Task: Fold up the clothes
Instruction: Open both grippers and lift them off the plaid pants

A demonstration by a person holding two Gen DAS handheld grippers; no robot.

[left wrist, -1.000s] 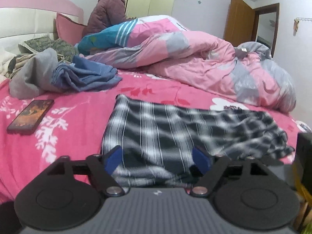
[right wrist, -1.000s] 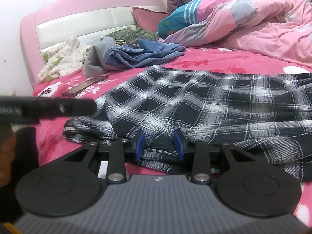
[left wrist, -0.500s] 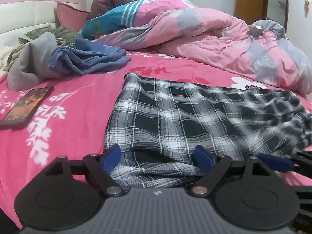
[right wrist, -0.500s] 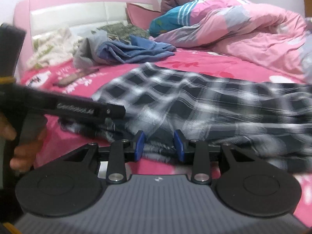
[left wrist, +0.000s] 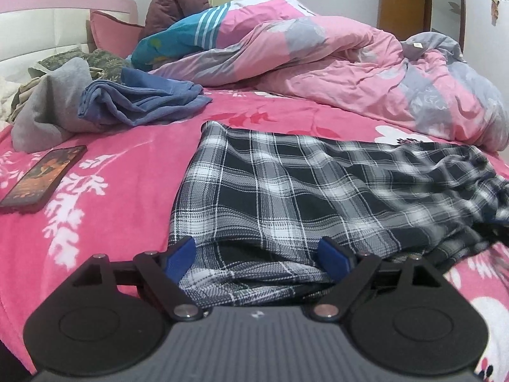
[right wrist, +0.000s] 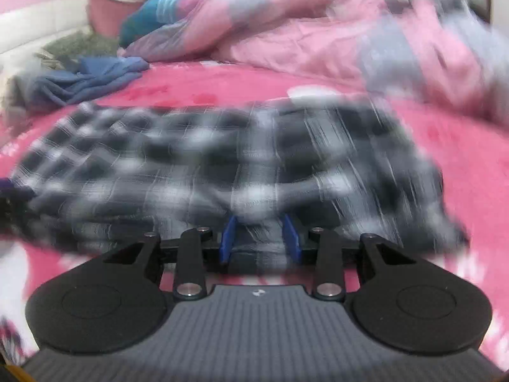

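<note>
Both wrist cameras sit low and close behind their own claws, looking slightly downward across the pink floral bed [left wrist: 133,165]. Each faces the black-and-white plaid cloth [left wrist: 286,191] at frame centre; both share the crumpled pink quilt [right wrist: 286,25] along the top. The right view is motion-blurred.

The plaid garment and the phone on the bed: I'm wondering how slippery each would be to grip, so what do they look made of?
The plaid garment looks like thin woven cloth, matte, probably cotton or a blend: it drapes in soft wrinkles and its edge folds limply. The phone looks like glass over a hard case: flat, rigid, with a glossy lit screen. Exact fibres cannot be told.
</note>
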